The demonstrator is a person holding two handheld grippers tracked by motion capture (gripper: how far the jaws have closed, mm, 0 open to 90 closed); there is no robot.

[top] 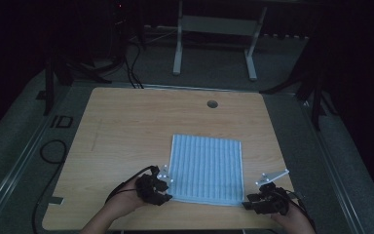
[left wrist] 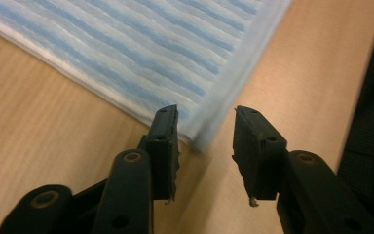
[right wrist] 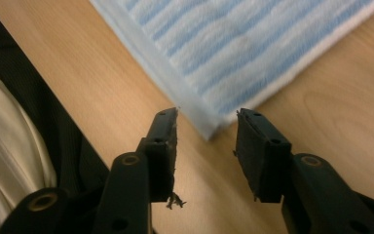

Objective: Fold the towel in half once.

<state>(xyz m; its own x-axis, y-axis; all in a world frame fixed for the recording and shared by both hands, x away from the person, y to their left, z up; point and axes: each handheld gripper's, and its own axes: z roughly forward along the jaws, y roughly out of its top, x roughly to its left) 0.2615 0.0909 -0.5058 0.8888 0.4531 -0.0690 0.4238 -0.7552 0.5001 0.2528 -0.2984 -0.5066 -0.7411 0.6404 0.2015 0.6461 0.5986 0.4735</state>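
A blue-and-white striped cloth [top: 206, 168] lies flat and folded on the wooden table [top: 126, 126], near its front edge. My left gripper [top: 165, 191] sits at the cloth's near left corner. In the left gripper view the cloth [left wrist: 141, 53] ends in a corner just between the tips of this gripper [left wrist: 206, 122], whose jaws stand apart without pressing on it. My right gripper [top: 249, 202] is at the near right corner. There the cloth [right wrist: 253, 44] also points its corner into the gap of the open gripper [right wrist: 207, 124], untouched by the pads.
A round cable hole [top: 212, 104] sits near the table's far edge. Beyond the table stands a white metal frame [top: 214, 29] on dark floor. A black cable [top: 53, 151] loops on the floor at the left. Bare wood surrounds the cloth.
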